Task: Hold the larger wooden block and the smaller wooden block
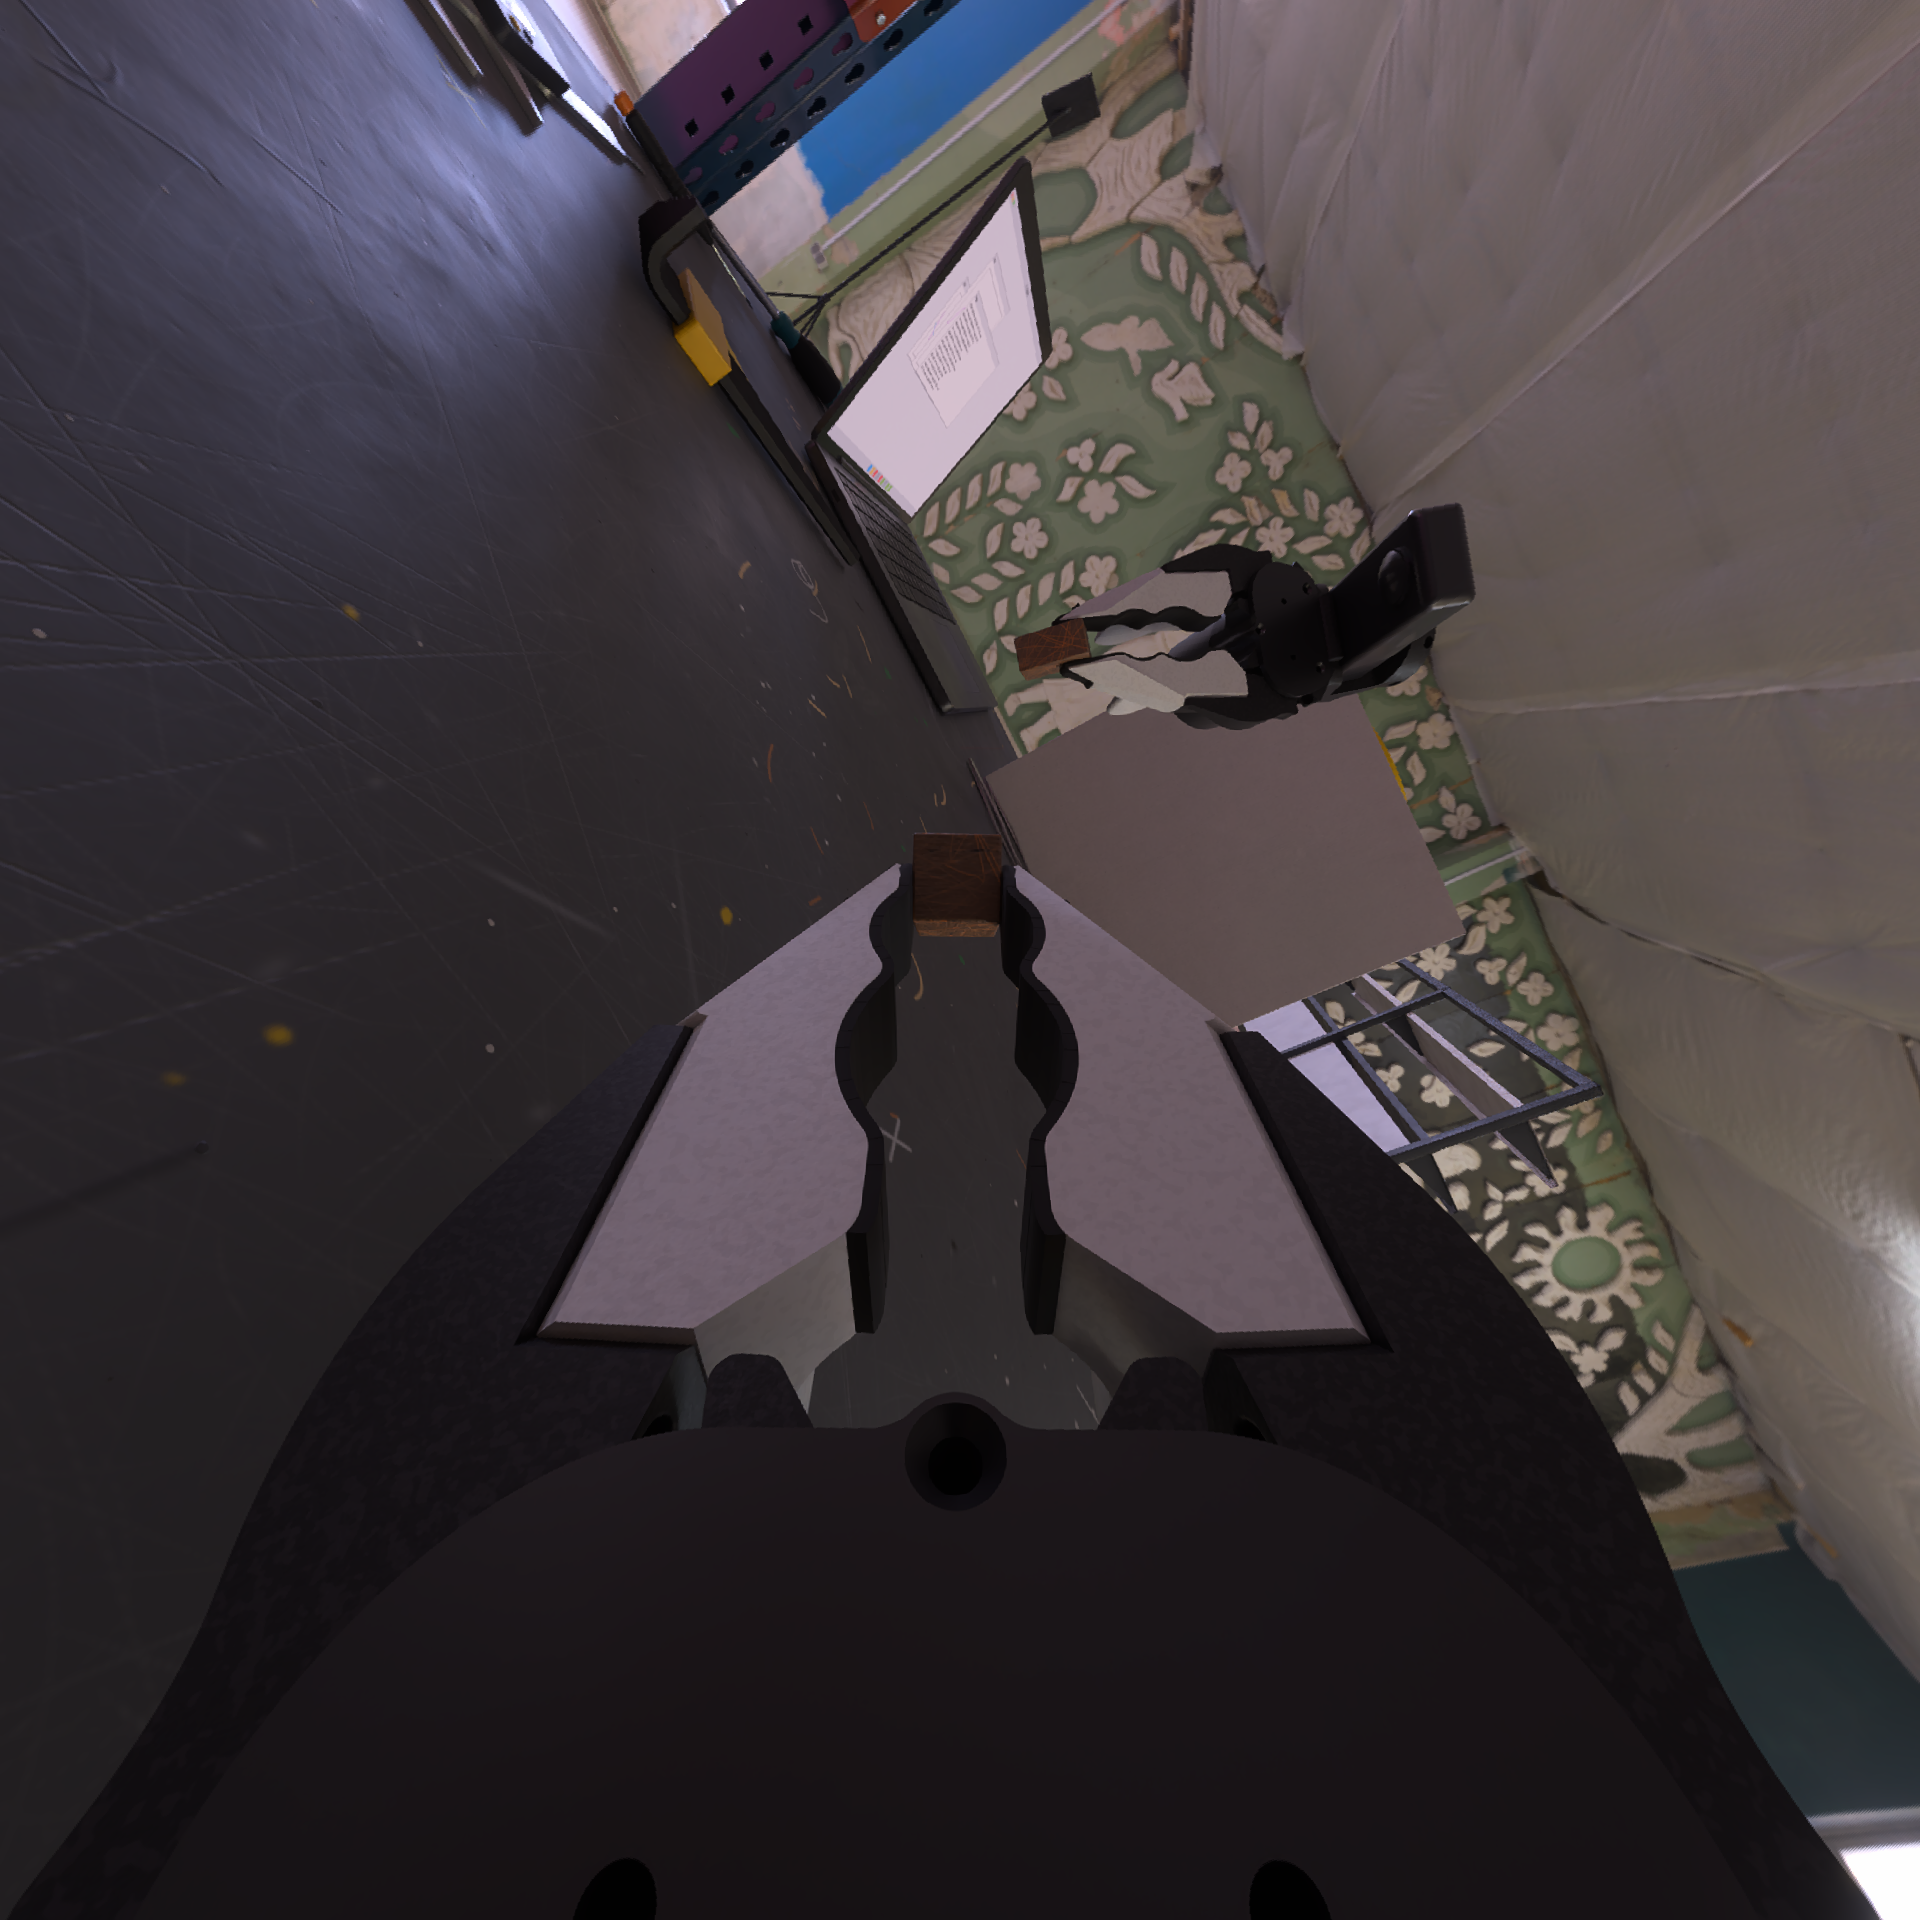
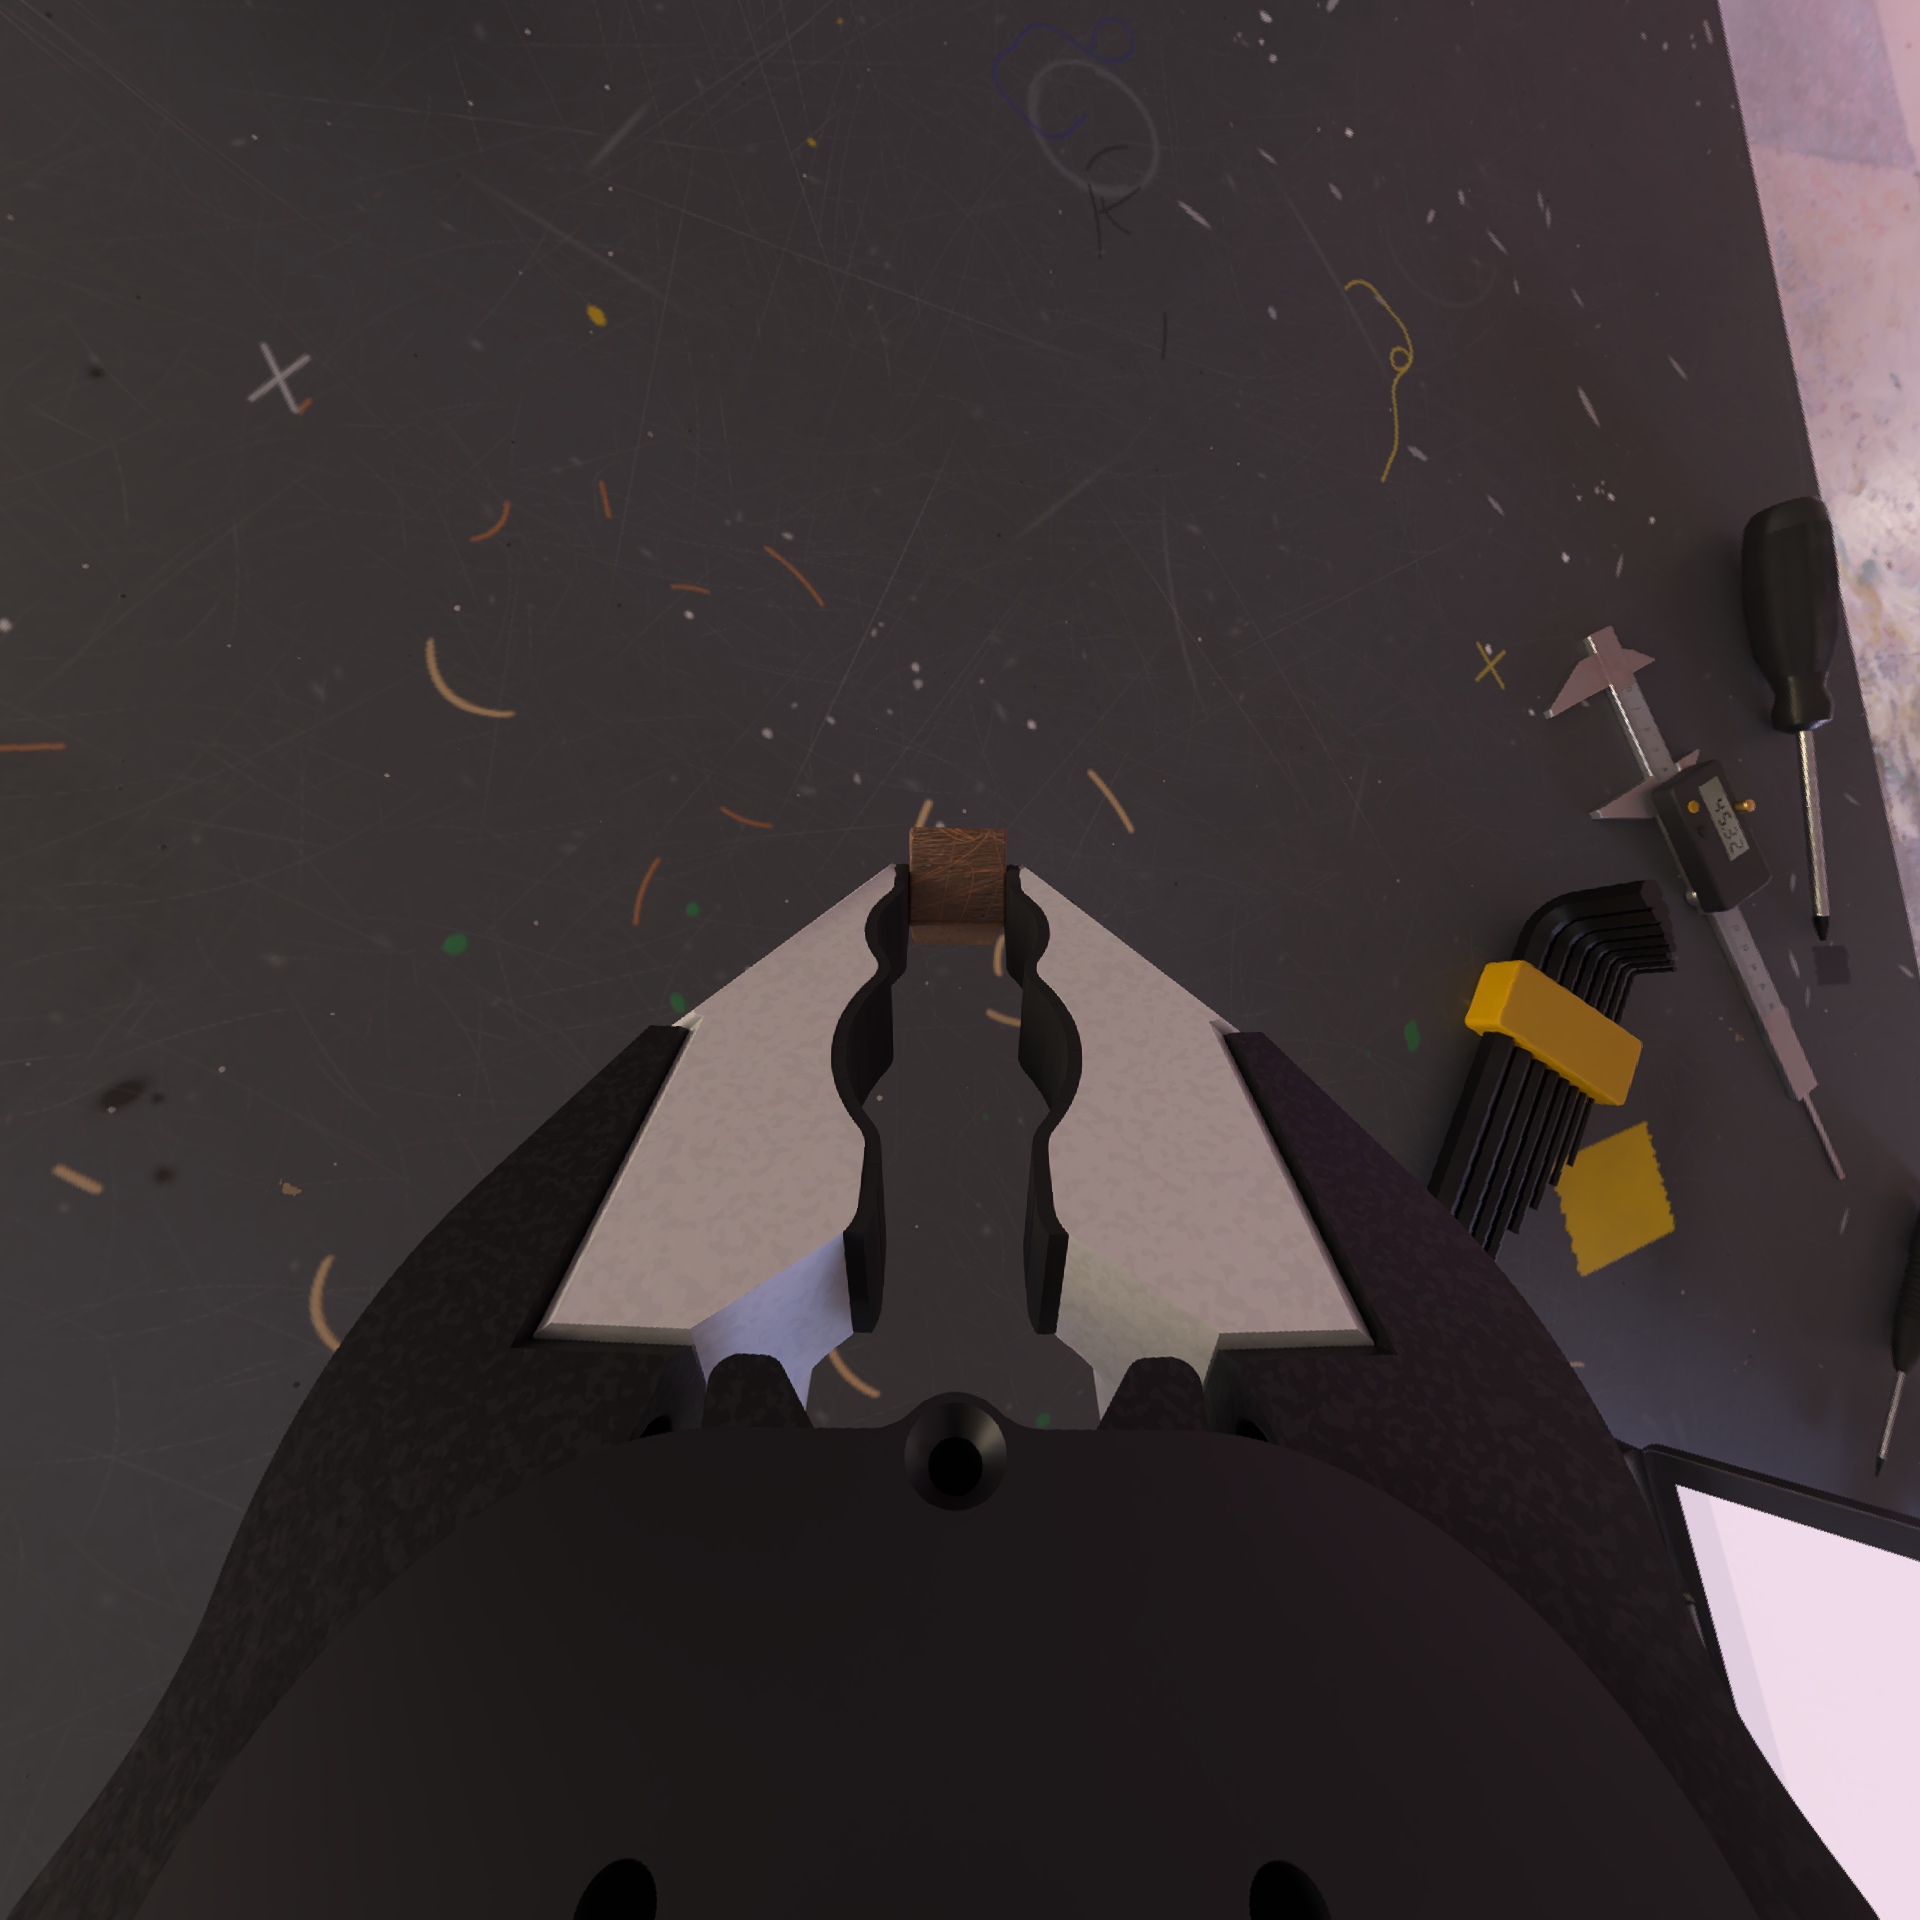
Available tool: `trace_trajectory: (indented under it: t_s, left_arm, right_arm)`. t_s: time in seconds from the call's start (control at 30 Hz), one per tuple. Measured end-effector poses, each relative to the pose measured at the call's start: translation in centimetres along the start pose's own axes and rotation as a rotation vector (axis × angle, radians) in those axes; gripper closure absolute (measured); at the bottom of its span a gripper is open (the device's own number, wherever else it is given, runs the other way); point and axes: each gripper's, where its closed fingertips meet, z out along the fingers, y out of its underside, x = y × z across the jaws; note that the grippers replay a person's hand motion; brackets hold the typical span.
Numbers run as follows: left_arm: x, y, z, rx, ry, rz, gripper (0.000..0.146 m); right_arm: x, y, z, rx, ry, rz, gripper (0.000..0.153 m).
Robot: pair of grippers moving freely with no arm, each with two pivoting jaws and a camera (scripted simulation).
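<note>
Left wrist view: two wooden blocks show. The left gripper [image 1: 957, 889] pinches one wooden block [image 1: 957, 885] at its fingertips above the dark tabletop [image 1: 312, 727]; near the tabletop's laptop-side edge, the right gripper [image 1: 1081, 646] clamps the other block [image 1: 1051, 652].

Right wrist view: one block [image 2: 957, 885], squarish with no clear long axis, sits between narrowly set jaws, over the tabletop [image 2: 623, 416].

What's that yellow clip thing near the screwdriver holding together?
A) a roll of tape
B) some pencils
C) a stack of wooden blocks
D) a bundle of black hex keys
D: in the right wrist view the yellow holder grips a fan of black L-shaped hex keys.
</note>
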Motion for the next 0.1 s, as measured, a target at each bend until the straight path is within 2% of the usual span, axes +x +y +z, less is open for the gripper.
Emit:
trace_trajectory:
  t_s: [0.1]
  left_arm:
    - [-0.01, -0.04, 0.01, 0.000, -0.003, 0.005, 0.130]
  right_arm:
    - [0.01, 0.02, 0.03, -0.001, -0.001, 0.000, 0.135]
